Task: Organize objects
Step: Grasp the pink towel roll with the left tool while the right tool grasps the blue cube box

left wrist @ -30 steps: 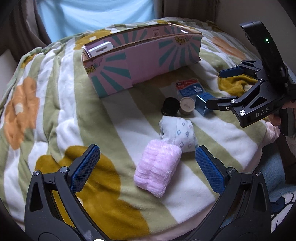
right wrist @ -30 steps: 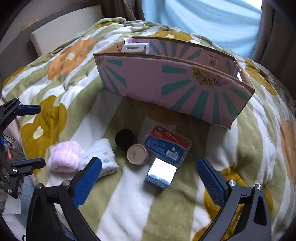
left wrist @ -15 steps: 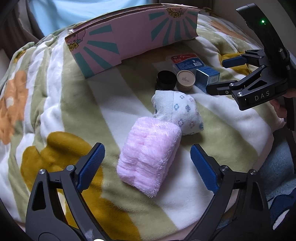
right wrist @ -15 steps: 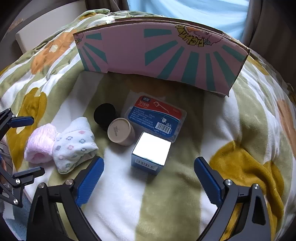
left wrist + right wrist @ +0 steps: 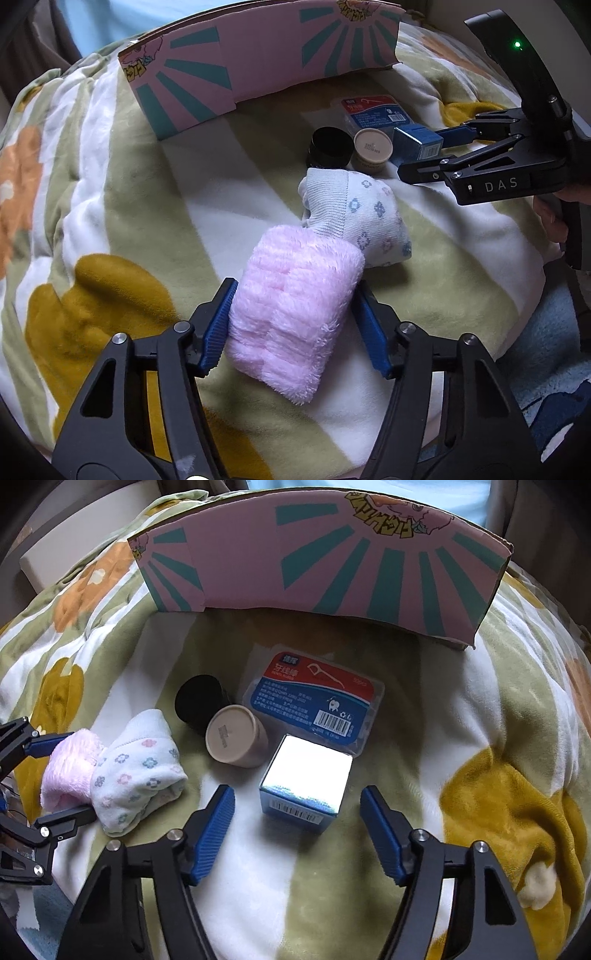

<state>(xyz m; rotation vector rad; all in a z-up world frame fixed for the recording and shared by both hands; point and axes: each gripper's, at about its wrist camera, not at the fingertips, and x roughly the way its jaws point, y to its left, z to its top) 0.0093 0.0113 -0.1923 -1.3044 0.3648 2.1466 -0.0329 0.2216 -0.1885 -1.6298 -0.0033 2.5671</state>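
Note:
My left gripper has closed its blue pads on both sides of a fluffy pink rolled cloth lying on the blanket. A white flowered sock roll touches the cloth's far end. My right gripper is open, its pads either side of the near end of a small blue box with a shiny top, not touching it. Behind the box lie a beige round tub, a black round tub and a red-and-blue floss pick pack.
A pink cardboard box with teal rays stands open at the back of the flowered blanket. The blanket's edge drops off at the right in the left wrist view, with blue fabric below.
Both grippers moved forward and down. The left pads closed in onto the pink cloth. The right pads narrowed and now flank the blue box.

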